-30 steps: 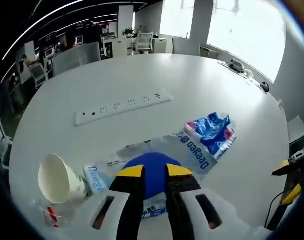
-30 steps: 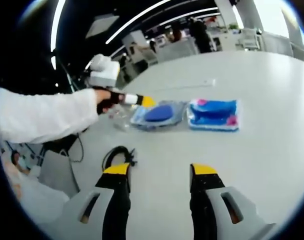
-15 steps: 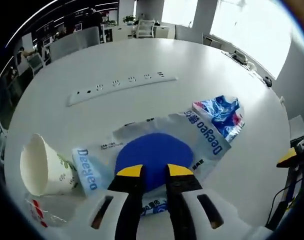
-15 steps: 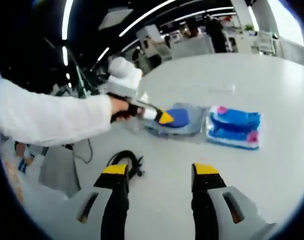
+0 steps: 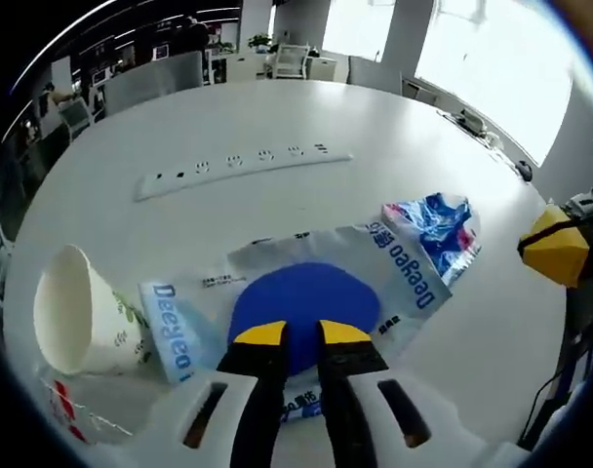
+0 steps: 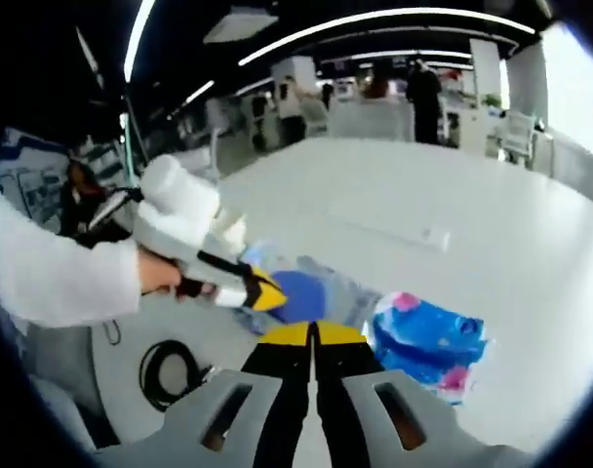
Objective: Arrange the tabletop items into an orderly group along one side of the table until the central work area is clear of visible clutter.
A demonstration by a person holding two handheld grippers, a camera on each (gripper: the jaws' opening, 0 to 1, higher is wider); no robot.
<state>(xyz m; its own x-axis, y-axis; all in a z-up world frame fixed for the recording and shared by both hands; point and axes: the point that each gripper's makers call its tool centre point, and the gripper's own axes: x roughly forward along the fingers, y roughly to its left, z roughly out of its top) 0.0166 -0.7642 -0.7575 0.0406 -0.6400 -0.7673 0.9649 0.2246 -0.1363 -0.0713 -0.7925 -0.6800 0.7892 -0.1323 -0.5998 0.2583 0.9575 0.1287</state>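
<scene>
From the left gripper view we look low and close across the white table (image 5: 277,127) over the blue-disc packet (image 5: 306,297). From the right gripper view we face it higher up, sharing that packet (image 6: 301,292).

**White round table and what lies on it**

A large white table (image 5: 375,146) with a curved edge carries everything. In the left gripper view, a white power strip (image 5: 243,163) lies at about 11 o'clock from centre, well apart from the rest. A paper cup (image 5: 77,312) lies tipped on its side at 8 o'clock, its mouth toward 10 o'clock, beside a clear Deegeo wrapper (image 5: 306,292) with a blue disc, spread flat near 6 o'clock. A blue patterned packet (image 5: 431,226) lies just beyond the wrapper at 3 o'clock. A crumpled clear scrap with red print (image 5: 67,414) sits at 7 o'clock.
</scene>
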